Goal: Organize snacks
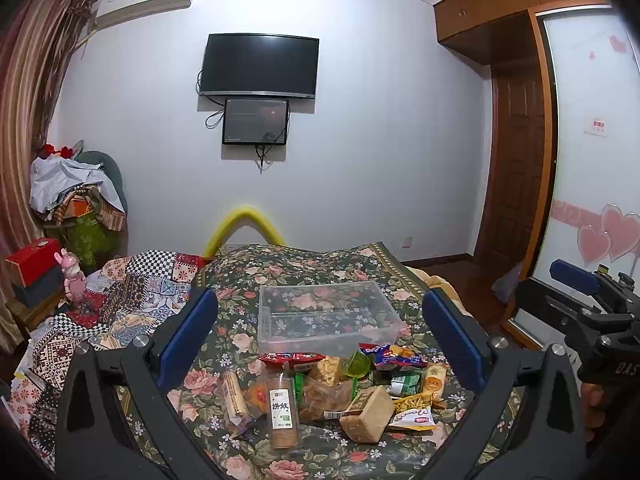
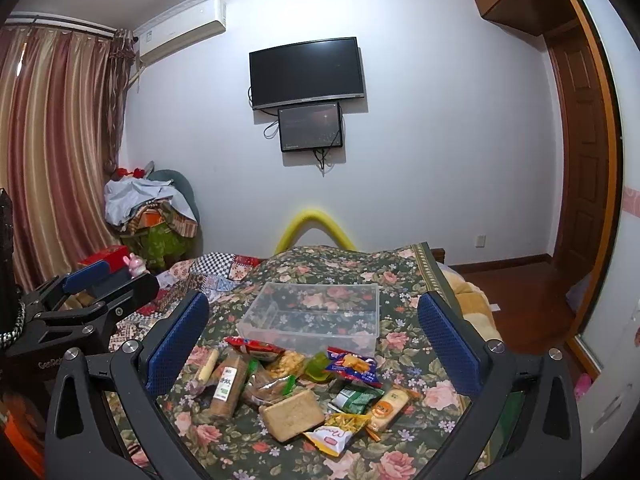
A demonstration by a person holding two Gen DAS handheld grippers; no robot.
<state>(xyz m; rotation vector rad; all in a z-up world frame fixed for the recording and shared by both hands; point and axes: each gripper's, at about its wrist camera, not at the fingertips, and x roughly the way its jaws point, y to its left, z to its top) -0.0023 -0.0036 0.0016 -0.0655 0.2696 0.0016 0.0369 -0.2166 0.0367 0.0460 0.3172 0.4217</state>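
A pile of snacks lies on the floral bedspread: a tall biscuit tube, a brown biscuit block, a red pack, a blue and red pack and a green jelly cup. Behind the pile stands an empty clear plastic box. My left gripper is open above the pile, holding nothing. The right wrist view shows the same tube, block and box. My right gripper hovers there, also open and holding nothing.
A patchwork quilt covers the bed's left side, with a pink rabbit figurine and a red box beyond it. The bed's right edge drops to a wooden floor by a sliding wardrobe. A yellow foam tube arches at the bed's far end.
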